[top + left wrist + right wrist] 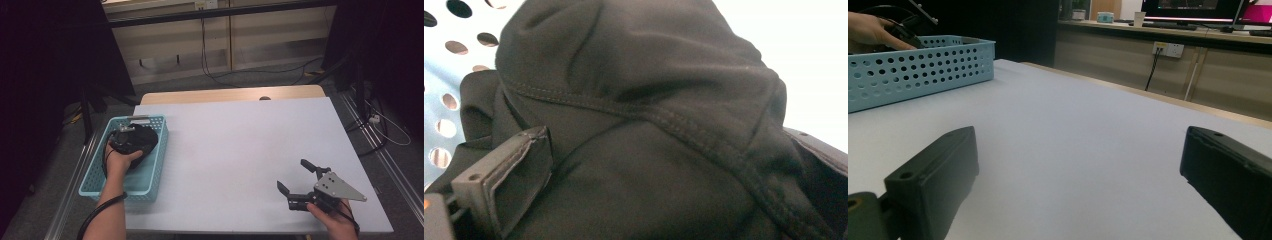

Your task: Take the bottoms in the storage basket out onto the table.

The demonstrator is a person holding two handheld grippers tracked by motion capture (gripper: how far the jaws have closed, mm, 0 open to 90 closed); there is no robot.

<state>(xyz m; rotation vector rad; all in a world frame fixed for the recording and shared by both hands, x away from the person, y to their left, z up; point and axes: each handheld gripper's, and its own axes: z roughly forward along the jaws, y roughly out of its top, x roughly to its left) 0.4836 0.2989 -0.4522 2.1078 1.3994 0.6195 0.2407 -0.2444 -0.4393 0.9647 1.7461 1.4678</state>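
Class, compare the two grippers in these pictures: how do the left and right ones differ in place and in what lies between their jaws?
The left gripper is down in the blue basket; the right gripper sits over the white table. Black cloth lies bunched between the left gripper's jaws; the right gripper's jaws have nothing between them. Both stand wide apart, and each is held in a hand.

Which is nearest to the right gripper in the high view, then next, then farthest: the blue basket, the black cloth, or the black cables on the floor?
1. Light blue perforated plastic basket, at the table's left edge.
2. Black fabric cloth, inside it.
3. Black cables, on the floor beyond the table.
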